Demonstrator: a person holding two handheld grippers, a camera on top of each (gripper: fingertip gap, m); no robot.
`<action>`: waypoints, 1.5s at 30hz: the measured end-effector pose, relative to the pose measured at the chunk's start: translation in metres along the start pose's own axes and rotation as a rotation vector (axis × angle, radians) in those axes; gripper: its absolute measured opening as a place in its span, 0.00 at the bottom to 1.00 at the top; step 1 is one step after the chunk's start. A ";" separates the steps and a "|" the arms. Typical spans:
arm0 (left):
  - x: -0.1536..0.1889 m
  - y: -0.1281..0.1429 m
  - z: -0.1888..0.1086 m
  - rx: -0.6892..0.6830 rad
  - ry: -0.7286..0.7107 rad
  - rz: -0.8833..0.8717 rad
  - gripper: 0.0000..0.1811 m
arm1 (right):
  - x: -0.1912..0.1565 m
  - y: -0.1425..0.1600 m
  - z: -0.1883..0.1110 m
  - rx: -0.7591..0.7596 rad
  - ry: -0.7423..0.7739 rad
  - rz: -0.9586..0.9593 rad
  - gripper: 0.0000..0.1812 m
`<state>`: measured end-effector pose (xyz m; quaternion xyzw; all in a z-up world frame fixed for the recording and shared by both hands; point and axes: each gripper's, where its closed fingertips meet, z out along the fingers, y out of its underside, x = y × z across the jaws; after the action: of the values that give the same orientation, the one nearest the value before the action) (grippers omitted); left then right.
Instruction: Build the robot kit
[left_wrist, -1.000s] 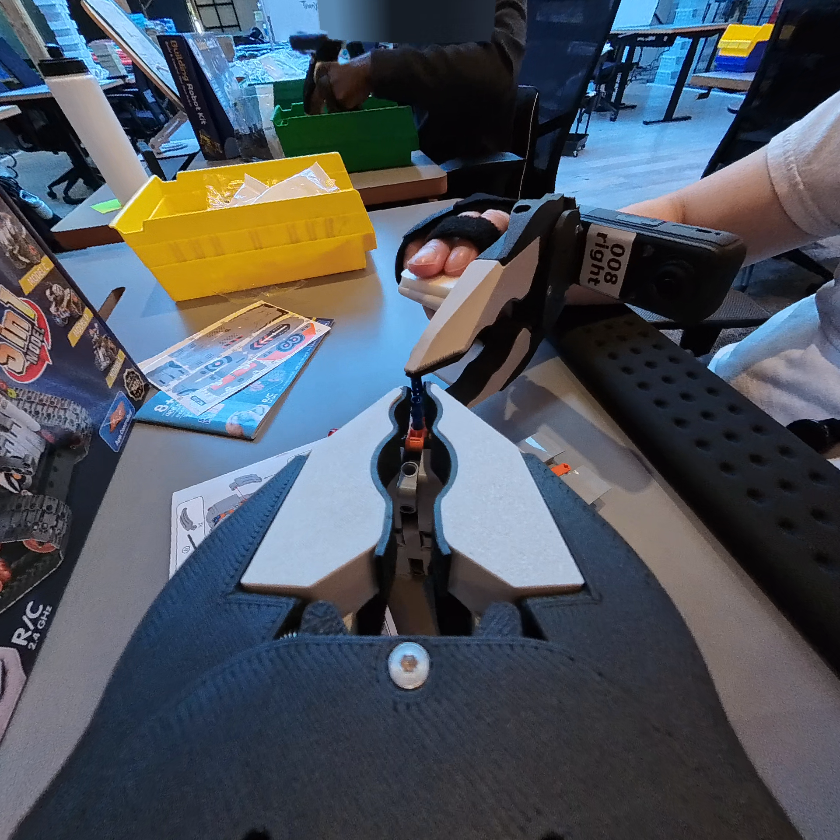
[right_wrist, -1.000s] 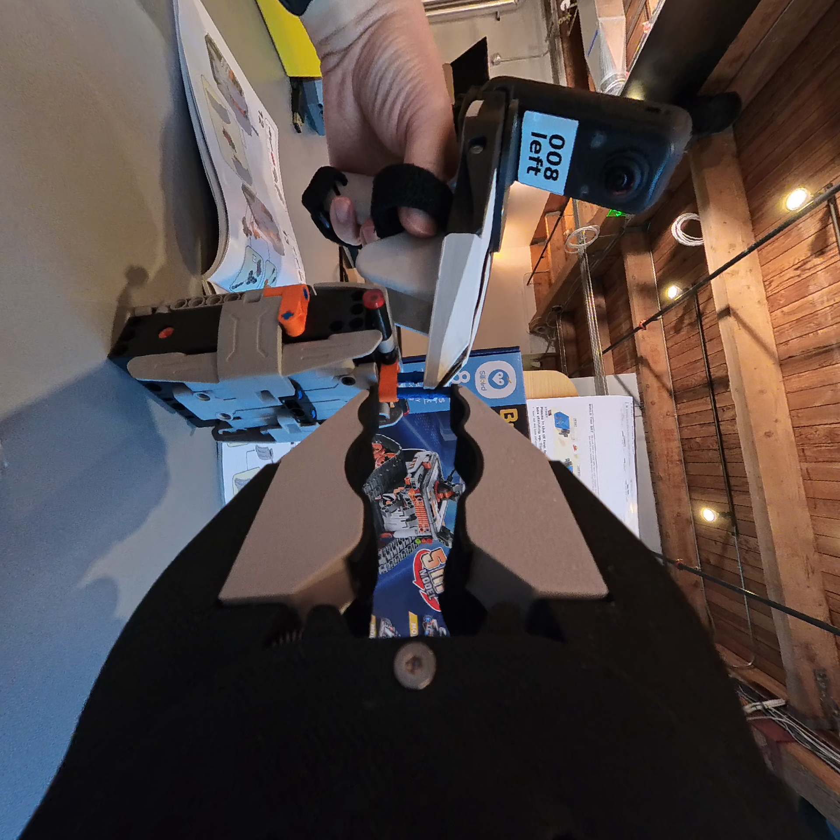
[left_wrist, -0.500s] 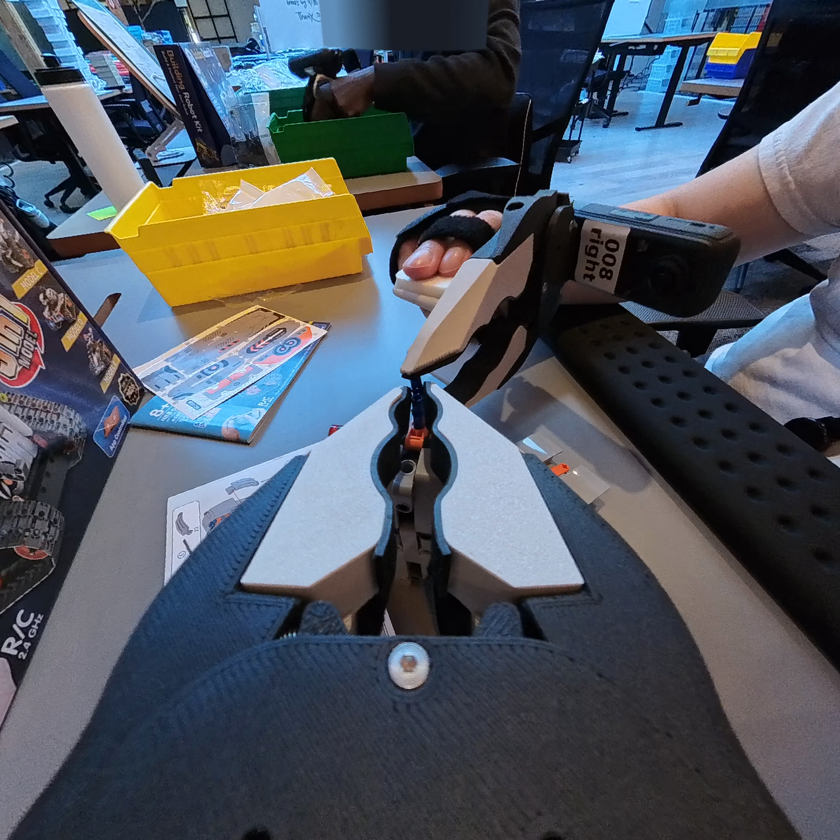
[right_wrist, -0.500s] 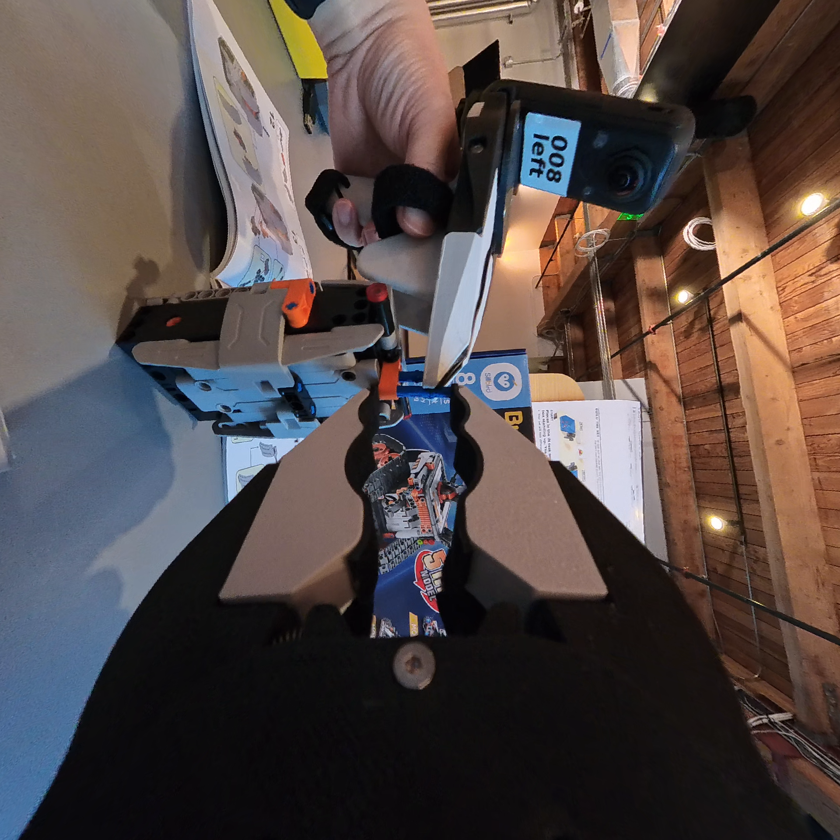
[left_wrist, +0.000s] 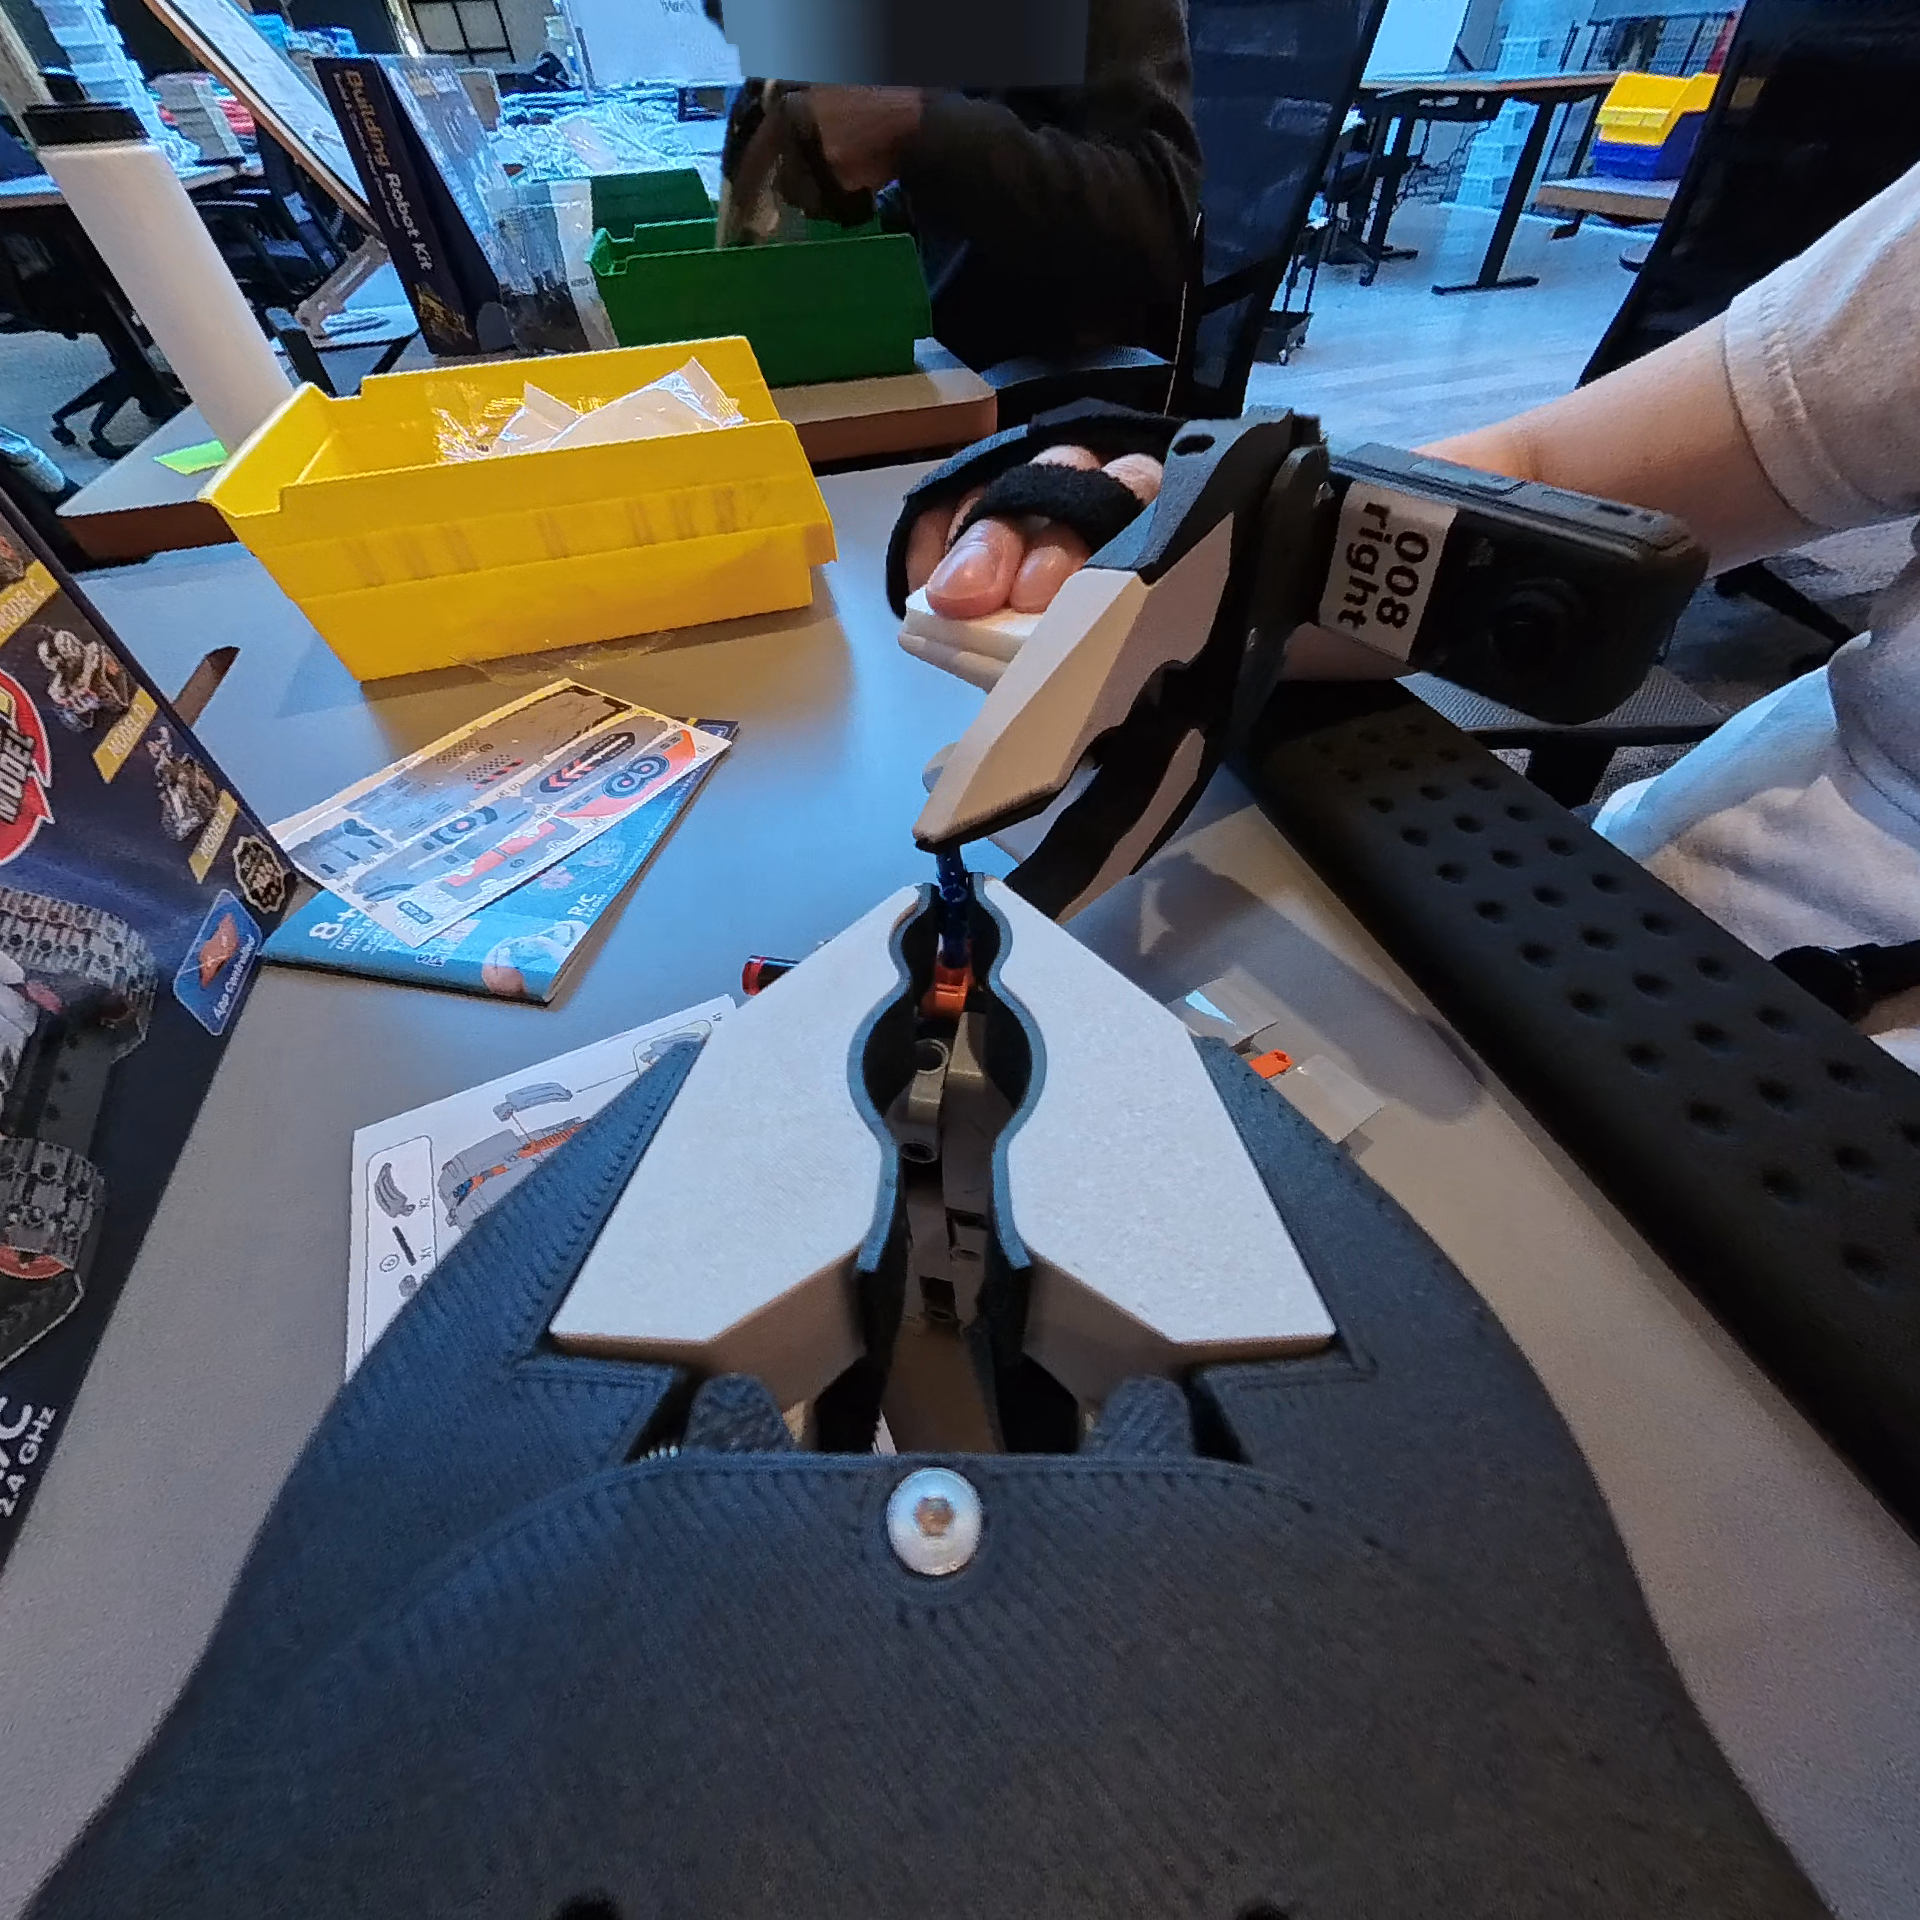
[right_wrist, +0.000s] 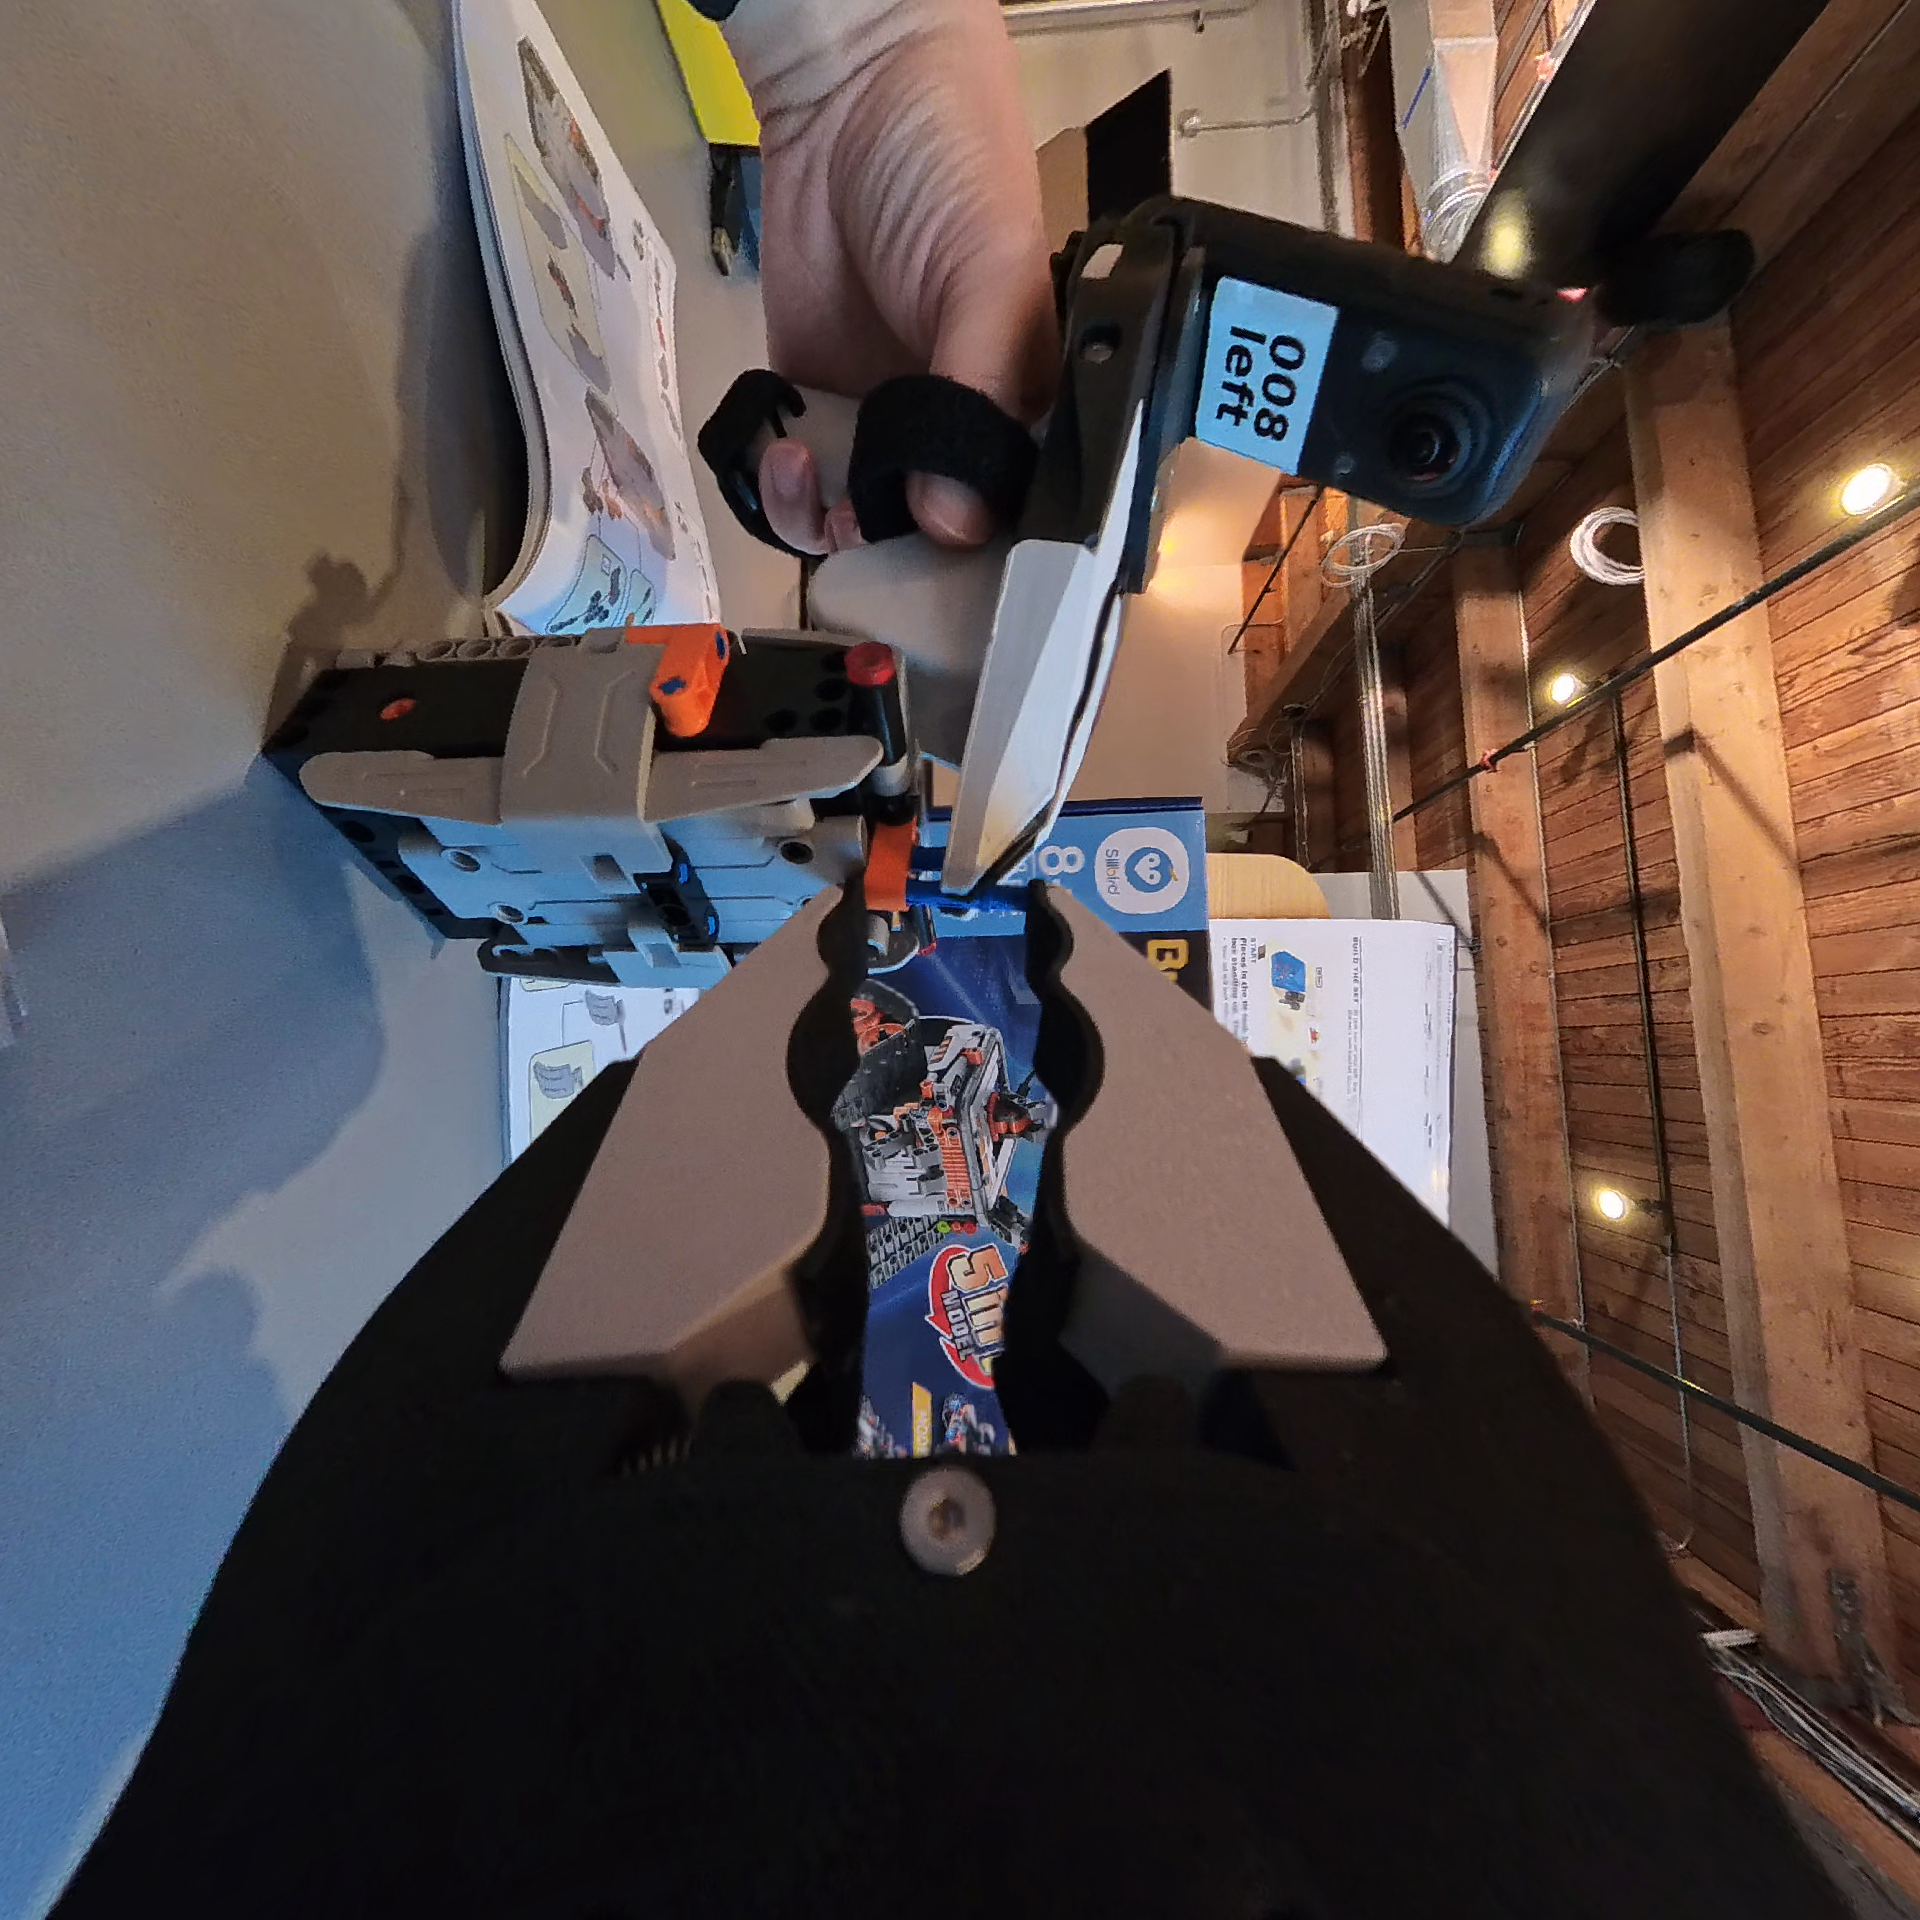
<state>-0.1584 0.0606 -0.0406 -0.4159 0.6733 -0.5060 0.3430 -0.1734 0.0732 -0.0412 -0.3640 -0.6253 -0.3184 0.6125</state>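
1. Left tongs (left_wrist: 951, 904): you hold them closed on the brick model (right_wrist: 582, 769). Its grey body fills the slot between the flat, matte grey fingers.
2. Blue pin (left_wrist: 950, 881): a thin ridged plastic rod. It stands out of an orange connector (left_wrist: 945, 982) at the model's front end. In the left wrist view it sits at 12 o'clock from the left tips, with its long axis along the fingers.
3. Right tongs (right_wrist: 940, 904): in the left wrist view they enter from 2 o'clock, and one tip touches the pin's free end. In their own view the jaws stand partly apart, with the pin lying crosswise in the gap, from 9 to 3 o'clock. You cannot tell whether they press on it.
4. Model: blocky, hard plastic in grey and black with orange studs. Its long axis is in line with the pin. Of the two tongs, the right pair is the one at the pin's free end.
5. Surroundings: on the smooth grey table (left_wrist: 810, 790), a yellow bin (left_wrist: 520, 540) at 10 o'clock and a glossy booklet (left_wrist: 499, 821) just nearer. A printed box (left_wrist: 104, 831) stands at 9 o'clock.
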 end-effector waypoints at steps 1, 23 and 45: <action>0.000 0.000 0.000 0.002 -0.001 0.005 0.01 | 0.000 0.000 0.000 -0.006 -0.008 0.005 0.15; 0.000 0.001 -0.002 0.002 -0.034 0.092 0.01 | 0.001 0.000 0.001 -0.035 0.060 -0.070 0.16; -0.003 -0.002 -0.002 -0.047 -0.094 0.141 0.02 | 0.001 0.001 0.003 -0.027 0.074 -0.100 0.16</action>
<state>-0.1589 0.0636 -0.0376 -0.3986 0.6958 -0.4446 0.3991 -0.1745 0.0767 -0.0406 -0.3283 -0.6152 -0.3703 0.6137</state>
